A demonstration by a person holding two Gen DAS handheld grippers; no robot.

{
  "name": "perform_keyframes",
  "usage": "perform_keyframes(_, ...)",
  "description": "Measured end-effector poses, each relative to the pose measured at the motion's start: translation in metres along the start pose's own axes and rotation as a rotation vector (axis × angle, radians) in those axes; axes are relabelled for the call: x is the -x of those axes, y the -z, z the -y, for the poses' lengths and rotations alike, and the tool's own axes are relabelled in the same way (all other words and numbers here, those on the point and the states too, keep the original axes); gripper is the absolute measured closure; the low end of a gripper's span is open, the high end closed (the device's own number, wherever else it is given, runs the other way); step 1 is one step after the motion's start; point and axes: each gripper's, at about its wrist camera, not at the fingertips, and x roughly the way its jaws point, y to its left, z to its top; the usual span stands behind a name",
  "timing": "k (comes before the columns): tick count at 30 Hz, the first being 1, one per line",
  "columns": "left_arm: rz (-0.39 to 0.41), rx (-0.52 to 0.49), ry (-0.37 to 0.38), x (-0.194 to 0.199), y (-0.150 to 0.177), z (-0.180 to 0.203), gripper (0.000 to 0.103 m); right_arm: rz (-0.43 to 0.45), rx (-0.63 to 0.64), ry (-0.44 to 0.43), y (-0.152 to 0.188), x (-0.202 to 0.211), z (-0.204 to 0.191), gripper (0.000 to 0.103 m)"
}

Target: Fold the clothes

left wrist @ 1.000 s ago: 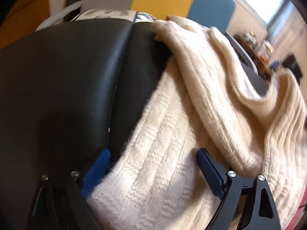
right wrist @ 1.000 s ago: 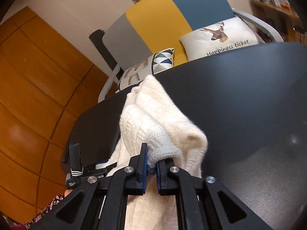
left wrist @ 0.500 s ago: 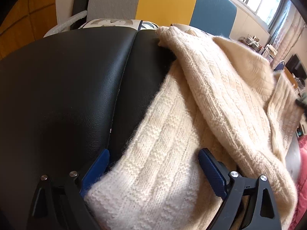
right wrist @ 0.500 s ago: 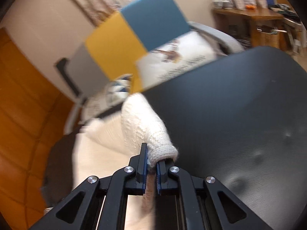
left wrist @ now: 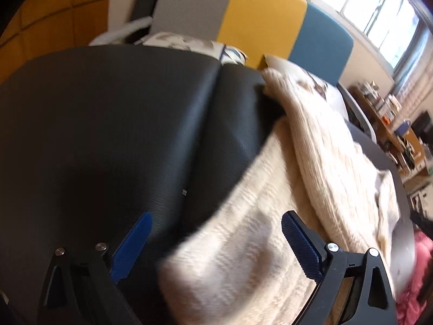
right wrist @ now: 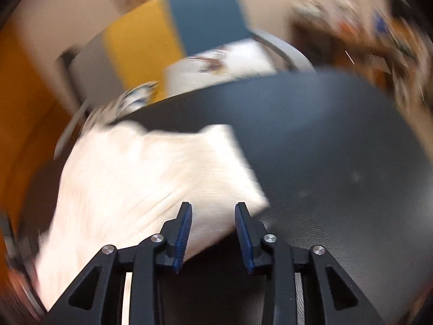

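Note:
A cream knitted sweater (left wrist: 311,168) lies on the black leather surface (left wrist: 108,135), with one sleeve laid back over its body. My left gripper (left wrist: 216,233) is open, its blue pads on either side of the sweater's near edge. In the right wrist view the sweater (right wrist: 151,173) lies flat and blurred on the black surface (right wrist: 338,162). My right gripper (right wrist: 213,211) is open just above the sweater's near corner and holds nothing.
A chair with grey, yellow and blue back panels (left wrist: 259,19) stands behind the surface with printed cushions (right wrist: 222,67) on it. Cluttered shelves (left wrist: 384,108) are at the far right. A pink cloth (left wrist: 416,270) shows at the right edge.
My right gripper has let go of the sleeve cuff and opened. The sleeve has dropped onto the sweater body. The left gripper has shifted slightly and stays open.

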Motion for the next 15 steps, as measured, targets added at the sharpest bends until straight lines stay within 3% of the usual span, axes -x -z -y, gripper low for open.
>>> perform_keyframes(2,-0.046,-0.047,-0.006,-0.006,0.003,0.001,0.005,0.008,0.124,-0.034,0.009,0.006,-0.03,0.069)
perform_keyframes(5,-0.055,-0.141,-0.05,-0.019,0.005,0.014,0.005,-0.04,0.279,-0.193,0.03,0.003,-0.077,0.069)
perform_keyframes(7,-0.066,-0.149,-0.037,-0.025,0.008,0.018,0.005,-0.074,0.368,-0.209,0.043,-0.009,-0.101,0.069)
perform_keyframes(9,-0.1,-0.104,0.007,-0.028,0.013,0.01,0.002,-0.097,0.478,-0.155,0.057,-0.022,-0.123,0.069)
perform_keyframes(12,-0.086,-0.102,0.0,-0.027,0.016,0.005,0.001,-0.131,0.588,-0.061,0.079,-0.048,-0.136,0.069)
perform_keyframes(13,-0.087,-0.108,-0.005,-0.026,0.018,0.005,0.001,-0.126,0.572,-0.062,0.078,-0.049,-0.132,0.069)
perform_keyframes(14,-0.088,-0.111,-0.009,-0.024,0.021,0.004,0.001,-0.118,0.548,-0.07,0.076,-0.049,-0.128,0.072)
perform_keyframes(15,-0.093,-0.111,-0.012,-0.024,0.021,0.003,0.001,-0.111,0.524,-0.077,0.074,-0.049,-0.124,0.084)
